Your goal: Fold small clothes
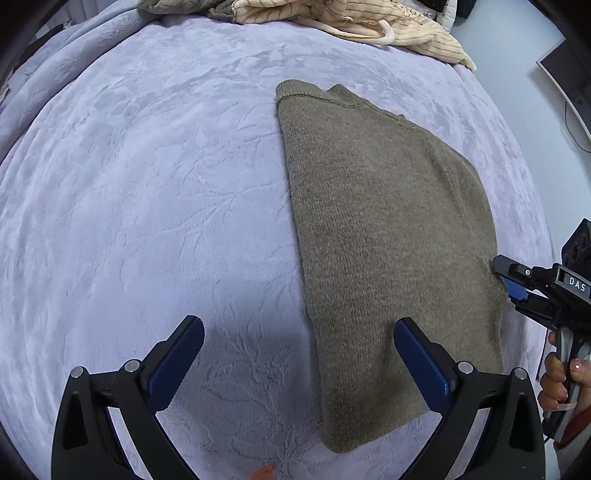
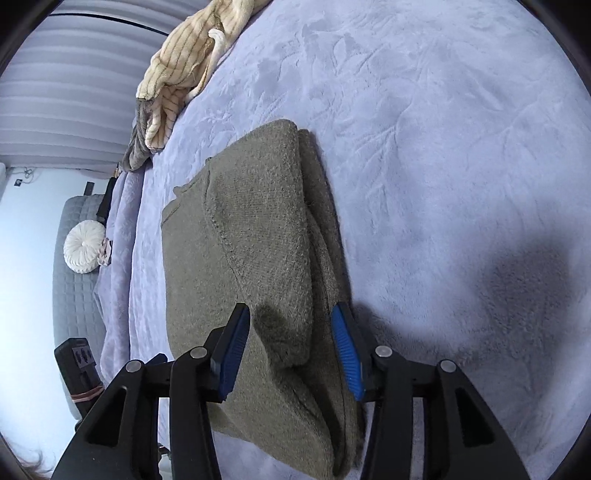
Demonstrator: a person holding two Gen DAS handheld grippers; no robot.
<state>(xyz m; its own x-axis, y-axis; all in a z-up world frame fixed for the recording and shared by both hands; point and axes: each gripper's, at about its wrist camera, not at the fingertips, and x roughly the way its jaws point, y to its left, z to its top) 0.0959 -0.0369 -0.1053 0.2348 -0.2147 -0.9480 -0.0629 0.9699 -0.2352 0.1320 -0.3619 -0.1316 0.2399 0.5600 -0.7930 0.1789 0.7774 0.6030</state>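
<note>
An olive-green knit sweater (image 1: 388, 229) lies folded in a long strip on the lavender blanket. My left gripper (image 1: 299, 325) is open and empty, hovering over the sweater's near left edge. My right gripper (image 2: 291, 314) is open, its jaws either side of the sweater's (image 2: 258, 240) folded layers without closing on them. The right gripper also shows in the left wrist view (image 1: 517, 284) at the sweater's right edge.
A cream striped garment (image 1: 369, 22) is piled at the far edge of the bed; it also shows in the right wrist view (image 2: 184, 62). A white round cushion (image 2: 84, 246) sits on a grey quilt beside the bed. The lavender blanket (image 1: 147, 184) spreads to the left.
</note>
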